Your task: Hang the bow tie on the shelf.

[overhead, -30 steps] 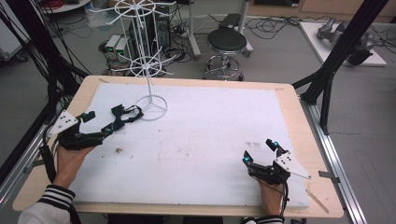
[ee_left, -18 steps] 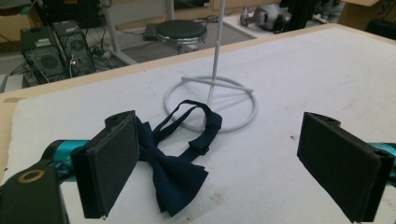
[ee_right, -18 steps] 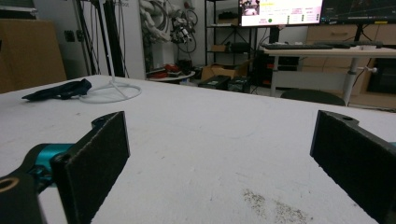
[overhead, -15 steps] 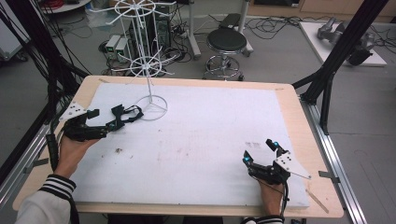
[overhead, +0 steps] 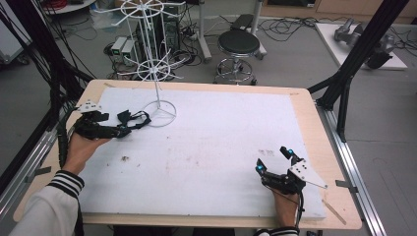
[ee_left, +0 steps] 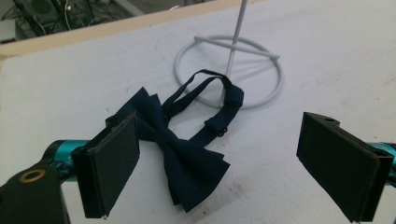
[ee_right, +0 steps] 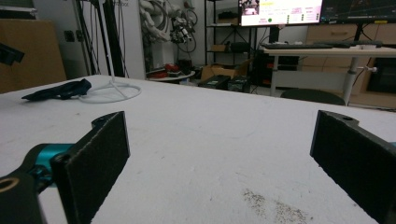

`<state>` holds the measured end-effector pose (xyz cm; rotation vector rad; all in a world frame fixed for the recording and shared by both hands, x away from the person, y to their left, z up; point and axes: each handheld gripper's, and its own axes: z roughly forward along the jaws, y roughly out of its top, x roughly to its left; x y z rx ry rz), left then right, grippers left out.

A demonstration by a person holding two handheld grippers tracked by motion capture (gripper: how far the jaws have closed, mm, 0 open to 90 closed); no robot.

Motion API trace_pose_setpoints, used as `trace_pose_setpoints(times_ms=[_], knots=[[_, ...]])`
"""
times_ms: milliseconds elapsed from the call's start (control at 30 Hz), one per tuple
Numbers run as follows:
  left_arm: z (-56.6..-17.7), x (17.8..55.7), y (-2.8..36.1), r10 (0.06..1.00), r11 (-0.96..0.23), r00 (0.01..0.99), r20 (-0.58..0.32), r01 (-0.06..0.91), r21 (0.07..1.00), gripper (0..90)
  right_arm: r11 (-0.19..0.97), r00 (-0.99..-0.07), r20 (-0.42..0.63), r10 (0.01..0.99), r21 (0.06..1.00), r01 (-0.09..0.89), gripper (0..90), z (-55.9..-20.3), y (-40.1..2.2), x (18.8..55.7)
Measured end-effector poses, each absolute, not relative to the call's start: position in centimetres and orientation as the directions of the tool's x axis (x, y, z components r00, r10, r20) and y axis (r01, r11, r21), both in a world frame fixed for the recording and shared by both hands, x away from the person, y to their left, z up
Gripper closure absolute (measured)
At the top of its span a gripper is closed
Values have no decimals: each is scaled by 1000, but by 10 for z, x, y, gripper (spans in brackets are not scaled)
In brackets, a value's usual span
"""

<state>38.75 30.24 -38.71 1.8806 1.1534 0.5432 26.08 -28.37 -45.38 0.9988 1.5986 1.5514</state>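
We hold the left hand-held gripper (overhead: 115, 129) far out at our left, forearm stretched forward in a striped cuff, its jaws spread wide and pointing rightward and slightly away from us. Our right hand-held gripper (overhead: 274, 158) sits low near our own edge at the right, wrist straight, jaws pointing away from us and likewise wide apart, gripping nothing.

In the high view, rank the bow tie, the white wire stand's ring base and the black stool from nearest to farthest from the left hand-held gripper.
1. Bow tie: at the left hand-held gripper tips.
2. Ring base: just beyond, to its right.
3. Black stool: on the floor past the table's far edge.
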Motion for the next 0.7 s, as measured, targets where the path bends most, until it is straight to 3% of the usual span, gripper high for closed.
trace_pose_setpoints(times_ms=[700], knots=[[-411,411,299,910,-222,405,-89,657,720,170,-8,-470,38,882,998,65,36,-454,-284,261]])
